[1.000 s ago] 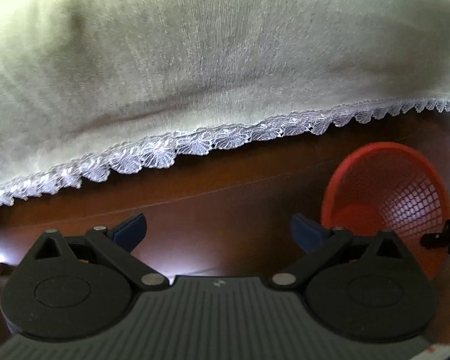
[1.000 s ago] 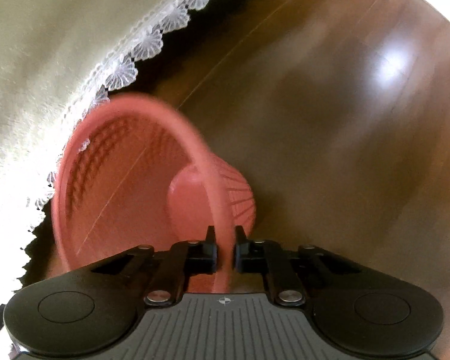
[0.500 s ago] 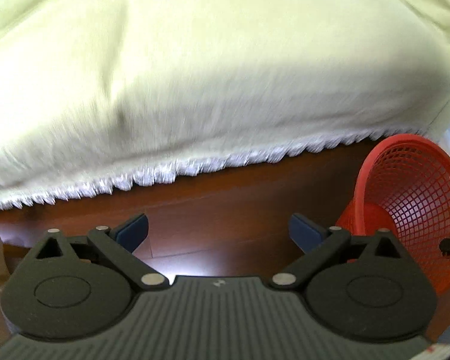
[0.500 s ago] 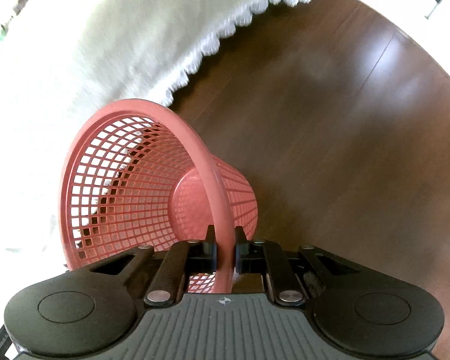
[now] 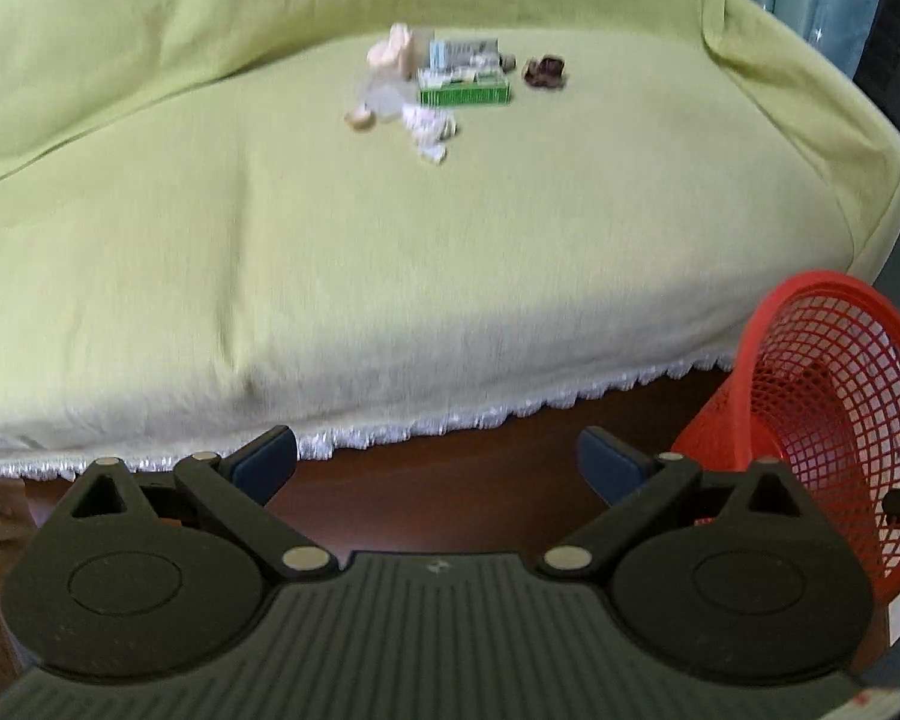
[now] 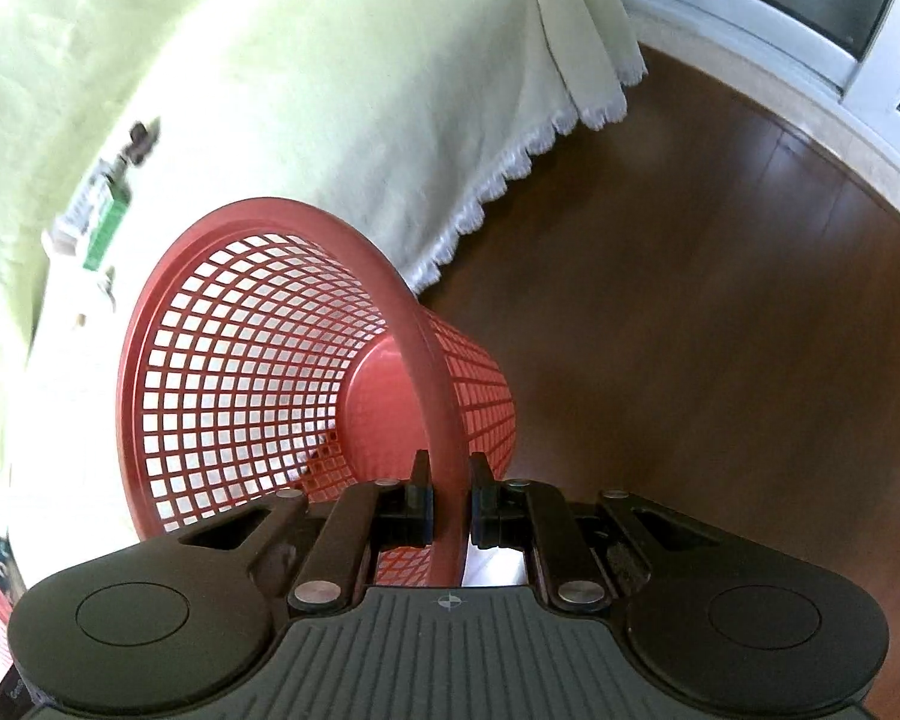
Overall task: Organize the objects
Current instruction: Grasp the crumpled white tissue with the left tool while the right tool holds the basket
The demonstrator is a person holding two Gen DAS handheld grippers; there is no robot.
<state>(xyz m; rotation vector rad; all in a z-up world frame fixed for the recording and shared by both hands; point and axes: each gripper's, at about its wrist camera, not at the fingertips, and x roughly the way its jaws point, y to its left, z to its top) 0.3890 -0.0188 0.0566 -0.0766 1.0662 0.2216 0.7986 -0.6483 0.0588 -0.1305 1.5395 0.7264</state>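
- Left-wrist view first: we are looking along our left gripper, its jaws standing wide with nothing between them, only dark wooden floor beneath. We are keeping this one free, most likely to do the picking.
- Moving rightward, we are seeing the green-covered sofa spread out ahead, with the clutter sitting together well back on the seat: a green box, a pale toy-like thing, a small dark item and some crumpled bits, all too blurred to name further.
- At the right edge, the red mesh basket is hanging tilted, mouth turned toward us.
- Right-wrist view now: our right gripper is clamping the basket rim, pads pressed tight on either side, so the basket is dangling off the floor beside the lace hem. We judge we are carrying it up to sit near the clutter.
- Against a second ago, we are seeing much more: then the left camera was facing only the drape and hem low by the floor; now the whole seat and the objects are showing.
- The basket was blurred and low beside the hem; now it is sharp, with the sofa top behind it.
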